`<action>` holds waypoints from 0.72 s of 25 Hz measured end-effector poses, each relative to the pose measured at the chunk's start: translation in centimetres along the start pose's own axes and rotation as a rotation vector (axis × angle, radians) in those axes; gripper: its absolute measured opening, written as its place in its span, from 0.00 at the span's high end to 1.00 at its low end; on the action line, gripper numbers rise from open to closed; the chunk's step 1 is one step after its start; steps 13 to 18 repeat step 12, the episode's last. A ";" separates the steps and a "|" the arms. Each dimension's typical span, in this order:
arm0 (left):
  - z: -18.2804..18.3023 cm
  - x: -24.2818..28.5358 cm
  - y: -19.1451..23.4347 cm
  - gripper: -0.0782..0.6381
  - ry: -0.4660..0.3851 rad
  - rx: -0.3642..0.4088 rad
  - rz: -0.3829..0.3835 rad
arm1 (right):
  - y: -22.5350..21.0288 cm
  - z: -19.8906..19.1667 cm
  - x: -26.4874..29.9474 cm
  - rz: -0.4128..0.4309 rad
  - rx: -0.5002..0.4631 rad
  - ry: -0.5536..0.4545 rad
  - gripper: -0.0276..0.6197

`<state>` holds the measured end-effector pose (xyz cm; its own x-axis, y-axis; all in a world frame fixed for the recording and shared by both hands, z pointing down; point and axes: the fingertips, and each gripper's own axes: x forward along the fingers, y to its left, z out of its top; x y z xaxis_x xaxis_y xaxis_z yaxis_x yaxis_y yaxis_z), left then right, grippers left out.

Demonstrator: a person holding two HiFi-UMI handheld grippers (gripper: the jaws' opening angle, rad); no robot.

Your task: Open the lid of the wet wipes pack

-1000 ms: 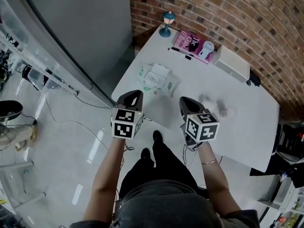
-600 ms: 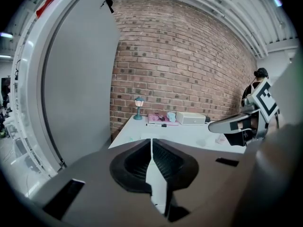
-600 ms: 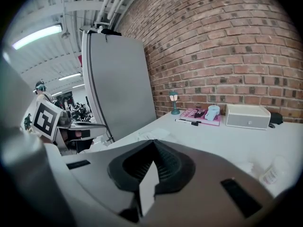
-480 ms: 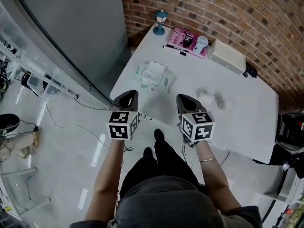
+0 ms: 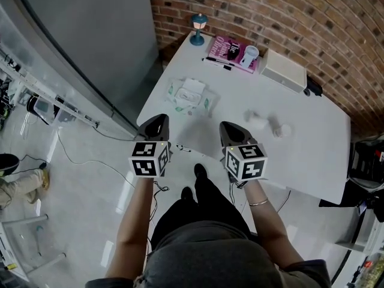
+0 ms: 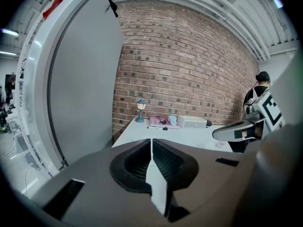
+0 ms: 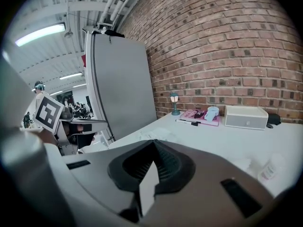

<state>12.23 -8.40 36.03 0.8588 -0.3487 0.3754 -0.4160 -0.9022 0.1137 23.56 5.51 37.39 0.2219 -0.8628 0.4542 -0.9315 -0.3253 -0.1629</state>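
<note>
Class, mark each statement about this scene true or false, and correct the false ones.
1. The left gripper and the right gripper both have their jaws shut on nothing. True.
2. The left gripper is clamped on the wet wipes pack. False: the pack lies on the white table, apart from both grippers.
3. A small blue lamp stands at the table's far corner by the brick wall. True.
4. The white box sits on the floor. False: it rests on the table near the brick wall.

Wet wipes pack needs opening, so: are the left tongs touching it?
Apart. The head view shows bare table between the left tongs and the wet wipes pack.
</note>
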 end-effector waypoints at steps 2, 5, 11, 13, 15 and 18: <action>-0.3 0.0 -0.1 0.85 -0.001 -0.006 -0.002 | 0.2 -0.2 0.0 0.004 0.000 -0.005 0.95; -0.8 0.2 -0.3 0.85 -0.001 -0.020 -0.005 | 0.4 -0.3 0.0 0.015 0.004 -0.016 0.95; -0.8 0.8 -0.7 0.85 0.002 -0.032 -0.009 | 0.0 -0.4 0.1 0.020 0.019 -0.019 0.95; -0.8 0.9 -0.7 0.85 0.001 -0.033 -0.009 | -0.1 -0.4 0.1 0.020 0.020 -0.018 0.95; -0.8 0.9 -0.7 0.85 0.001 -0.033 -0.009 | -0.1 -0.4 0.1 0.020 0.020 -0.018 0.95; -0.8 0.9 -0.7 0.85 0.001 -0.033 -0.009 | -0.1 -0.4 0.1 0.020 0.020 -0.018 0.95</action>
